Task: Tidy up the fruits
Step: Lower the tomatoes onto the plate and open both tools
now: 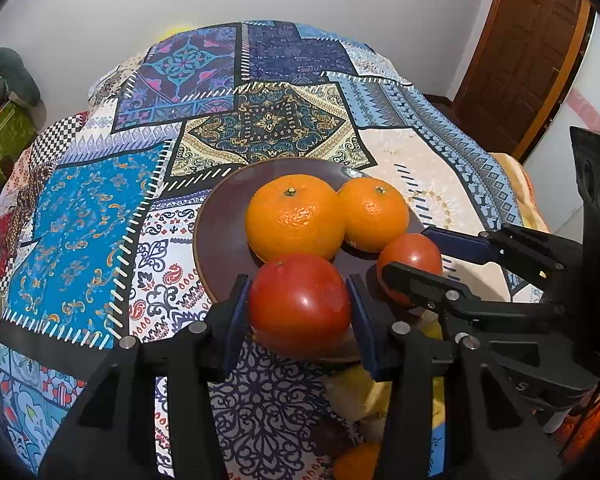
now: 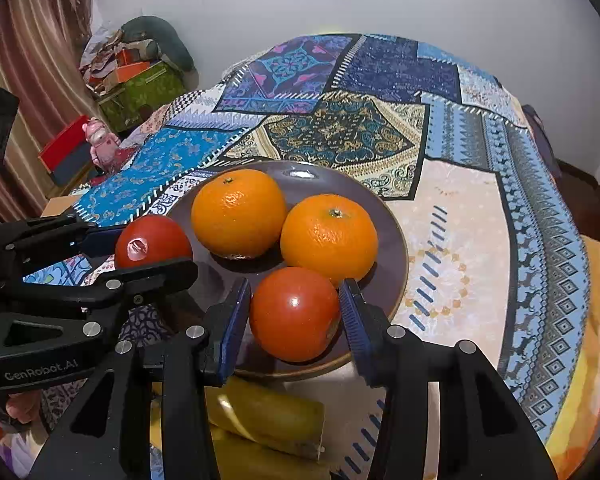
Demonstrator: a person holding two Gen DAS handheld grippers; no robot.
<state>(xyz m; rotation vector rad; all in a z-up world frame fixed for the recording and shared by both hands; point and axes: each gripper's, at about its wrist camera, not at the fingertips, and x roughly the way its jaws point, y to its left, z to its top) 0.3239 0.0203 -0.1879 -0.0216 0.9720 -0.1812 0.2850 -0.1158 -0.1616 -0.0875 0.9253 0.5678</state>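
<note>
Left gripper [image 1: 299,307] pads clamp a red tomato [image 1: 299,305] at the near rim of the dark plate [image 1: 220,216]. Right gripper [image 2: 295,313] pads pinch a second tomato [image 2: 295,314] over the plate's near edge. Two oranges [image 1: 296,216] [image 1: 374,213] sit touching on the plate behind. Bananas [image 2: 266,414] lie on the patterned cloth [image 1: 84,216] just below the plate.

A lived-in room of a home. A patchwork-print bedspread [image 2: 380,120] covered a bed, with a wooden door [image 1: 532,52] to one side, a striped curtain [image 2: 32,60] to the other, and a corner piled with boxes [image 2: 140,88], a cushion [image 2: 160,36] and a pink toy [image 2: 100,140].
</note>
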